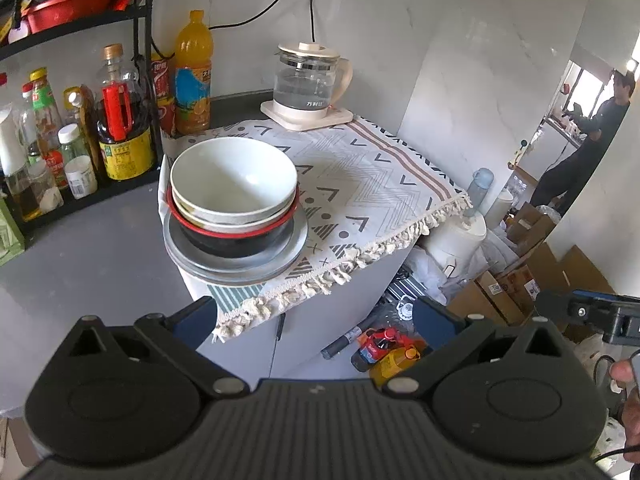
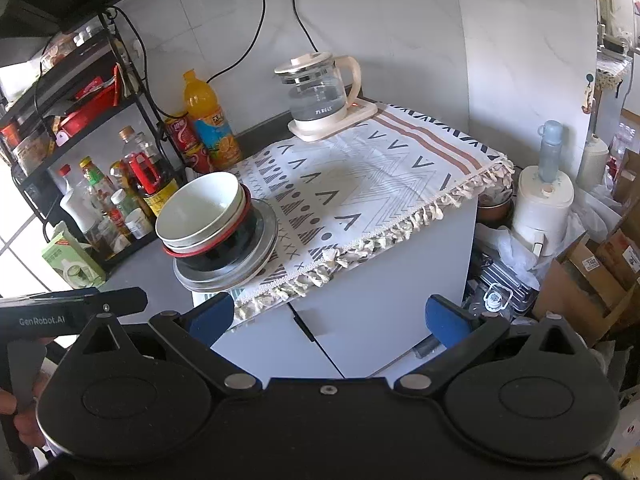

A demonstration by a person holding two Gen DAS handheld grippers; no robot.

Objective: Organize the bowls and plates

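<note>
A stack of dishes stands on the patterned cloth (image 1: pixel 380 184) at the near left corner of the cabinet. A white bowl (image 1: pixel 234 178) (image 2: pixel 198 210) is on top, nested in another pale bowl, then a black bowl with a red rim (image 1: pixel 232 236) (image 2: pixel 224 246), all on grey plates (image 1: pixel 236 258) (image 2: pixel 232 266). The plates overhang the cabinet edge. My left gripper (image 1: pixel 316 316) hangs open in front of and below the stack, with nothing between its fingers. My right gripper (image 2: pixel 330 314) is open too, empty, to the right of the stack and apart from it.
A glass kettle (image 1: pixel 306 80) (image 2: pixel 320 98) sits on its base at the cloth's back. Sauce and drink bottles (image 1: pixel 120 120) crowd a black rack on the left counter. Boxes, a white appliance (image 2: pixel 542 208) and bottles lie on the floor at the right. A person (image 1: pixel 592 136) stands in the doorway.
</note>
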